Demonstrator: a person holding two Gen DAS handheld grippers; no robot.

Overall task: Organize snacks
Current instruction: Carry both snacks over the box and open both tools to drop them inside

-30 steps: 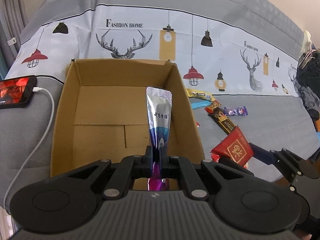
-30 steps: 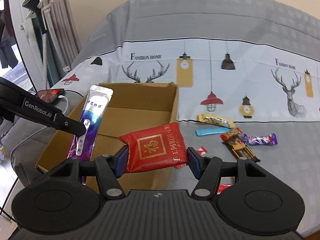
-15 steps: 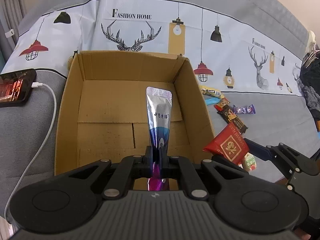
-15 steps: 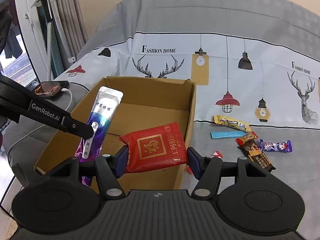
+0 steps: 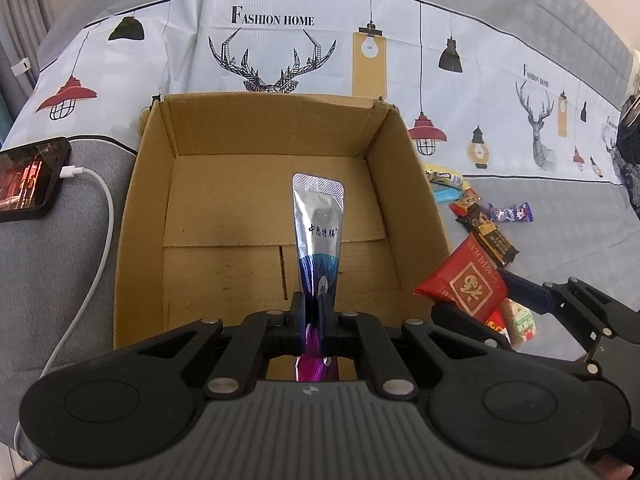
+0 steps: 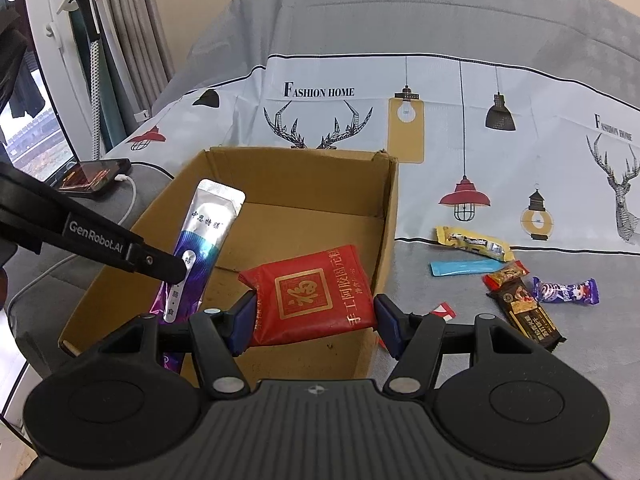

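Note:
My left gripper [image 5: 312, 312] is shut on a silver and purple sachet [image 5: 319, 236], holding it upright over the open cardboard box [image 5: 140, 208]. The sachet [image 6: 200, 240] and the left gripper's fingers [image 6: 160, 264] also show in the right wrist view. My right gripper [image 6: 314, 322] is shut on a red snack packet [image 6: 310, 292], held above the box's [image 6: 384, 216] right front corner. The red packet [image 5: 464, 280] appears beside the box's right wall in the left wrist view. The box floor looks bare.
Several loose snacks lie on the grey cloth right of the box: a yellow bar [image 6: 474, 242], a blue stick [image 6: 466, 267], a dark bar [image 6: 524, 312], a purple candy [image 6: 566, 292]. A phone [image 5: 28, 180] on a white cable [image 5: 96, 264] lies left of the box.
Both grippers have moved forward and closer to the box with their packets. The sachet now hangs over the box interior and the red packet over its right front corner.

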